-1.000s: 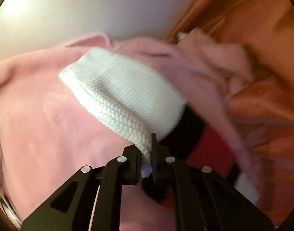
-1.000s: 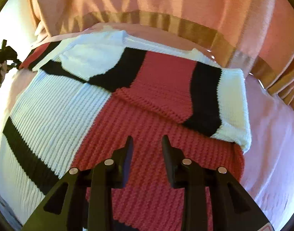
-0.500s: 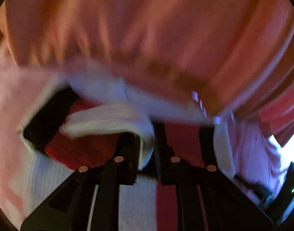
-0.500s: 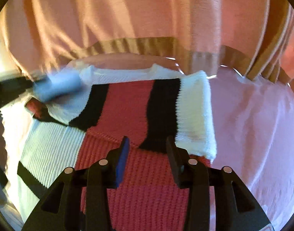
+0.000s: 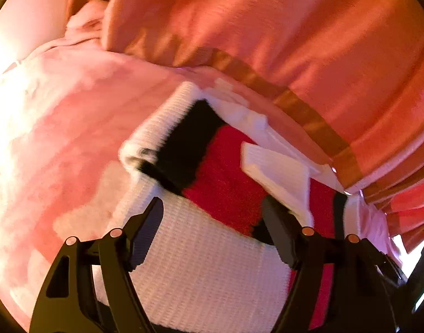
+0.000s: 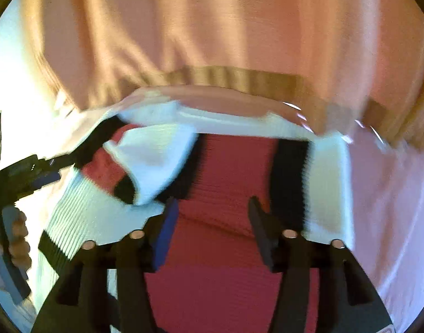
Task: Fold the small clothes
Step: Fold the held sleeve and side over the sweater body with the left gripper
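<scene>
A small knit sweater in red, white and black [image 5: 212,260] lies flat on a pink blanket [image 5: 67,138]. Its left sleeve [image 5: 278,177] lies folded inward across the red chest, white cuff toward the middle. My left gripper [image 5: 212,216] is open and empty just above the white body panel. In the right wrist view the sweater [image 6: 228,183] fills the middle, with the folded sleeve [image 6: 153,161] at left and the other sleeve [image 6: 328,186] folded down the right side. My right gripper [image 6: 210,208] is open and empty over the red part.
An orange curtain with a tan band [image 5: 309,55] hangs right behind the sweater's collar edge; it also fills the top of the right wrist view [image 6: 225,27]. The left gripper and the hand holding it [image 6: 14,194] show at the left edge of the right wrist view.
My left gripper carried the white sleeve cuff across the sweater, then opened and let it go; the sleeve now lies folded on the chest. My right gripper stayed open and shifted slightly.
</scene>
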The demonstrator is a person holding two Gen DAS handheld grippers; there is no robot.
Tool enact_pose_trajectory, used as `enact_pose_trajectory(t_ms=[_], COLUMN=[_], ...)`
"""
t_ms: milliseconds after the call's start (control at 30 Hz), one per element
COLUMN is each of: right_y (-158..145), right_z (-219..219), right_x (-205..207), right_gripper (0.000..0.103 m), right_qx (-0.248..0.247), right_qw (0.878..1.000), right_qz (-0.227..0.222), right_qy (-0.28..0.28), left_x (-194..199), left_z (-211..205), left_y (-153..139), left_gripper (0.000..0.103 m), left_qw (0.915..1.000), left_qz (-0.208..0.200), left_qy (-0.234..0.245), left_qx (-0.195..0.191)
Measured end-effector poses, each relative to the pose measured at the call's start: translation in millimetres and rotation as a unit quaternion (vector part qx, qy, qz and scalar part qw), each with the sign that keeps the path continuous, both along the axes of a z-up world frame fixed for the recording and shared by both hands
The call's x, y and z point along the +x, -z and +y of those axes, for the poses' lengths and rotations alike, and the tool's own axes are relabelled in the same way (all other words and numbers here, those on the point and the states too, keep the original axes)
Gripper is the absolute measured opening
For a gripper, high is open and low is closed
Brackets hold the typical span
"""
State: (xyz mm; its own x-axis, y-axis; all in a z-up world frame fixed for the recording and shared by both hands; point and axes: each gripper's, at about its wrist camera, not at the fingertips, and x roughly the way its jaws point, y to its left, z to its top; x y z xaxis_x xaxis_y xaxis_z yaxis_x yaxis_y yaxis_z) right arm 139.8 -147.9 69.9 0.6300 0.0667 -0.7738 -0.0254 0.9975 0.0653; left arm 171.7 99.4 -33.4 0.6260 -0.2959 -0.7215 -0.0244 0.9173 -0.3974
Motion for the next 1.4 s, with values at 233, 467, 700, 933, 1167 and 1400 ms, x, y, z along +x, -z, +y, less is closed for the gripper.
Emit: enact_pose_trajectory(t_ms=[233, 467, 700, 933, 1167, 1400], right_y=[34, 6, 56, 56, 55, 28], right_z=[77, 18, -50, -83, -120, -132], right_x=[78, 71, 47, 38, 37, 28], right_gripper=[0.058, 0.007, 0.015, 0.048, 0.007, 0.006], right_qx=[-0.076, 0.035, 0.119, 0.218, 0.267, 0.142], right_qw=[0.996, 0.999, 0.984, 0.961, 0.94, 0.975], right_qz=[0.037, -0.003, 0.069, 0.041, 0.033, 0.002], right_qy=[-0.035, 0.038, 0.118, 0.167, 0.208, 0.171], left_x=[24, 40, 50, 65, 70, 72], left_z=[31, 25, 35, 36, 39, 25], left_y=[5, 15, 53, 59, 60, 61], left_gripper=[0.071, 0.071, 0.071, 0.068, 0.011, 0.01], left_qw=[0.998, 0.9968, 0.9685, 0.9656, 0.9788, 0.9863], left_qz=[0.02, 0.034, 0.098, 0.096, 0.093, 0.092], left_qy=[-0.045, -0.024, -0.052, -0.079, -0.105, -0.082], left_qx=[-0.04, -0.068, -0.223, -0.229, -0.149, -0.109])
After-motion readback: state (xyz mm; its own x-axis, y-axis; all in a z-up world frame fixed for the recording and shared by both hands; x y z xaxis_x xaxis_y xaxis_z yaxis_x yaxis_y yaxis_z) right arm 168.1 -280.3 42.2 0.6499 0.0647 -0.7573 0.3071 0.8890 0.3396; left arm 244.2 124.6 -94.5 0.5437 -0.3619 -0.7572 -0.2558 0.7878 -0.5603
